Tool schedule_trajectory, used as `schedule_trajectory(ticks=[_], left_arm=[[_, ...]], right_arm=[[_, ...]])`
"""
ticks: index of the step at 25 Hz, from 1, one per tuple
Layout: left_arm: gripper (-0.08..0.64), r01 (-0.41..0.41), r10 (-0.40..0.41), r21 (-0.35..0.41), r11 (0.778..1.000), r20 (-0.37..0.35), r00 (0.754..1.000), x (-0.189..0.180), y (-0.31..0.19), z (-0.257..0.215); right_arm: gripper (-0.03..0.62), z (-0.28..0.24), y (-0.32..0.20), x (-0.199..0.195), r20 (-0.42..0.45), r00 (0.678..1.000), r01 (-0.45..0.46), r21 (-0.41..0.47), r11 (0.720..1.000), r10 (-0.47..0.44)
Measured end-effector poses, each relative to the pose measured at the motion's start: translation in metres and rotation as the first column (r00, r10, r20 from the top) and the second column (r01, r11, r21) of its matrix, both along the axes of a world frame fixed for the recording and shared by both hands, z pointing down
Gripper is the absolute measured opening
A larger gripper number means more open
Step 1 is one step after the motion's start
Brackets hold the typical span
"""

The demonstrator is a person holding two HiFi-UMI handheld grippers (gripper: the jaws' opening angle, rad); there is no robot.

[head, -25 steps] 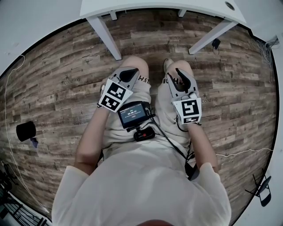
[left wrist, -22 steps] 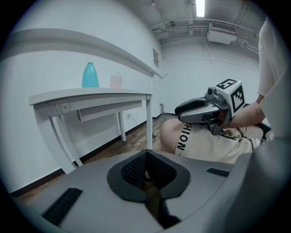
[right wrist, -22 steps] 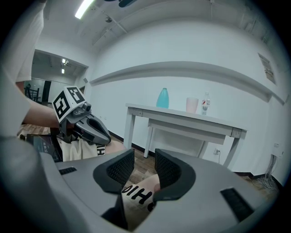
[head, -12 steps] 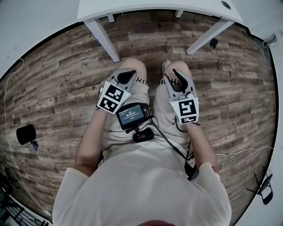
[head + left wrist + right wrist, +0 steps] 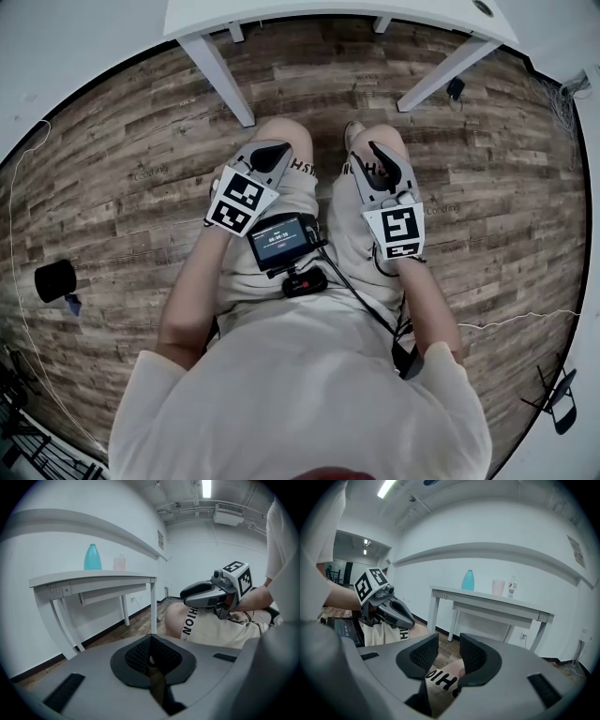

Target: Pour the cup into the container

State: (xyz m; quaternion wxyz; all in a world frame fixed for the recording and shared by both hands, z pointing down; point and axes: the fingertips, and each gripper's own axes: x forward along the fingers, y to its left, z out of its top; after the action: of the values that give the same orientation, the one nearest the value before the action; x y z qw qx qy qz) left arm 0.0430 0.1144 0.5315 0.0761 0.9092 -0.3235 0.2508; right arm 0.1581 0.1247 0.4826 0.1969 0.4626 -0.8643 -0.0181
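Rested left tool on thigh, jaws closed, empty. Rested right tool on other thigh, jaws apart, gripping nothing. Spotted cup on bench at 12 o'clock.

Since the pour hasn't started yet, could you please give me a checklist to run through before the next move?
1. Left claw free: ok, jaws together on nothing.
2. Right claw ready to grasp: ok, jaws apart, only the person's shorts beyond them.
3. Cup located: ok, upright on the white table, between the blue bottle and a small bottle.
4. Cup within reach: not ok, both claws sit over the shorts, short of the table.
5. Cup contents: cannot tell.
6. Container ready: cannot tell; the blue bottle may be it, its top too small to read.
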Motion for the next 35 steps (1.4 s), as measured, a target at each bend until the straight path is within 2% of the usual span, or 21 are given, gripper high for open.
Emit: schedule_trajectory(ticks=[35], left_arm=[[0.009, -0.007, 0.007, -0.007, 1.000, -0.008, 1.000, 0.0003, 0.0003, 0.0010]], right_arm=[[0.137, 0.0001, 0.0011, 0.0010, 0.009, 1.000, 0.001, 0.004, 1.000, -0.001]])
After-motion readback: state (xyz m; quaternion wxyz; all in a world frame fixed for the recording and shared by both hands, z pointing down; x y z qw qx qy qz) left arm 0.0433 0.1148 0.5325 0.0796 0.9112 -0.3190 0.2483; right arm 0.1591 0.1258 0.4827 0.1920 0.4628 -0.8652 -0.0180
